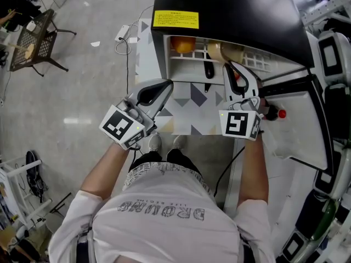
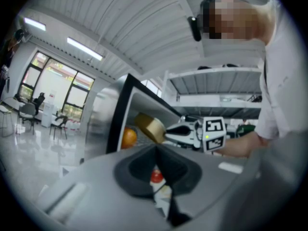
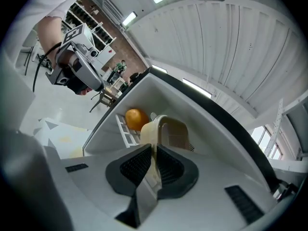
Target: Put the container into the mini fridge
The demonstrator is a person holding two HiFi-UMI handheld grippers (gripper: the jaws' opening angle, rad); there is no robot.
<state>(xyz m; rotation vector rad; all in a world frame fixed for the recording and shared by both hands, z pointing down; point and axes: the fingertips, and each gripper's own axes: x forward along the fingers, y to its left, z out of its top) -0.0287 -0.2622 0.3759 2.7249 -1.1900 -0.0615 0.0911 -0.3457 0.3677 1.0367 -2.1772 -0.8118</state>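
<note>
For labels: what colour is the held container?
Container: beige, best seen in the right gripper view.

Straight ahead on the floor, mini fridge (image 1: 230, 15), door (image 1: 299, 119) swung open to its right. Inside, on the wire shelf (image 1: 258, 59), orange (image 1: 182, 44) at the left. Just right of the orange, container (image 1: 222, 52), its wall pinched between the jaws of the right hand-held gripper (image 1: 230, 64), reaching in from the front. Before the opening and further left, left hand-held gripper (image 1: 159, 89), outside the fridge, above the mat (image 1: 189, 106). Far left on the floor, chair (image 1: 33, 43). Between chair and fridge, power strip (image 1: 122, 33).
</note>
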